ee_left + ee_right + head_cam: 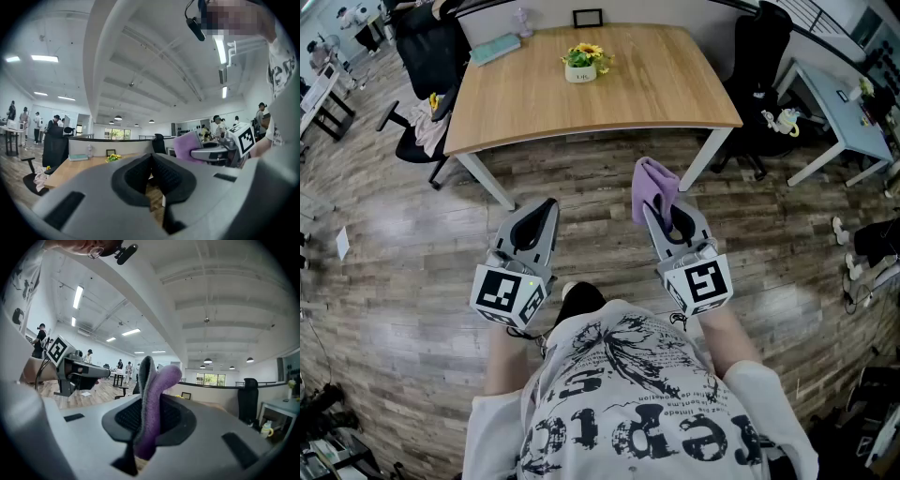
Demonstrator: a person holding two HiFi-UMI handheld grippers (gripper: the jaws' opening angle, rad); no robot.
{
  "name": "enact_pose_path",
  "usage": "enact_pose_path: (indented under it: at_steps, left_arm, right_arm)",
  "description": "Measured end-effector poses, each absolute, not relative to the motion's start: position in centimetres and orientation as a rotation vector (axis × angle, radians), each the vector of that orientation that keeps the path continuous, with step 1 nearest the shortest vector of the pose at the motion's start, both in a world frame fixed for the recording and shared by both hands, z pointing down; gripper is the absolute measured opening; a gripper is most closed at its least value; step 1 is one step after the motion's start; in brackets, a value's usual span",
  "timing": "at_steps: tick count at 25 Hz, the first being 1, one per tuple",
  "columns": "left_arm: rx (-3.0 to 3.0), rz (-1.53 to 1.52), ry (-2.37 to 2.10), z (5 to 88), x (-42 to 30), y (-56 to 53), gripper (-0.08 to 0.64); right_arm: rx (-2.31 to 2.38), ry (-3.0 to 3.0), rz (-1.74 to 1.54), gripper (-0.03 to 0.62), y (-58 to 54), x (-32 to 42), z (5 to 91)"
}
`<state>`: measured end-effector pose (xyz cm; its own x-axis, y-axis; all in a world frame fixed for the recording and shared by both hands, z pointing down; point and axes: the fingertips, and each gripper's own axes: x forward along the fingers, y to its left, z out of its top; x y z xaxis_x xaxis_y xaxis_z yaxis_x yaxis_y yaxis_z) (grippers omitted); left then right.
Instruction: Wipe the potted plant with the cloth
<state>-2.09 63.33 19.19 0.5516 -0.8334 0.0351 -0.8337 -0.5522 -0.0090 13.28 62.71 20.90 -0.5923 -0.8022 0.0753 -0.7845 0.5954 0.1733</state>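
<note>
A small potted plant [581,62] with yellow flowers in a white pot stands near the far middle of a wooden table [675,94]; the left gripper view shows the potted plant [112,158] far off. My right gripper [657,199] is shut on a purple cloth [653,187], which sticks up between the jaws; the right gripper view has the cloth [152,399] pinched upright. My left gripper [546,204] is shut and holds nothing. Both grippers are held level over the floor, short of the table's near edge.
A teal book [494,48], a small picture frame [588,18] and a bottle [522,21] sit at the table's far side. Black office chairs [427,56] stand at left and right. A light desk [848,103] is at far right. People stand in the background.
</note>
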Motion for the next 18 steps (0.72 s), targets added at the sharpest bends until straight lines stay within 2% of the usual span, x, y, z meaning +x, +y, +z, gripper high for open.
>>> enact_pose_path:
  at_steps: [18]
  left_arm:
    - [2.673, 0.028, -1.456, 19.3, -1.3, 60.0, 0.003]
  right_arm:
    - [1.335, -2.708, -0.072, 0.064, 59.6, 14.7, 21.3]
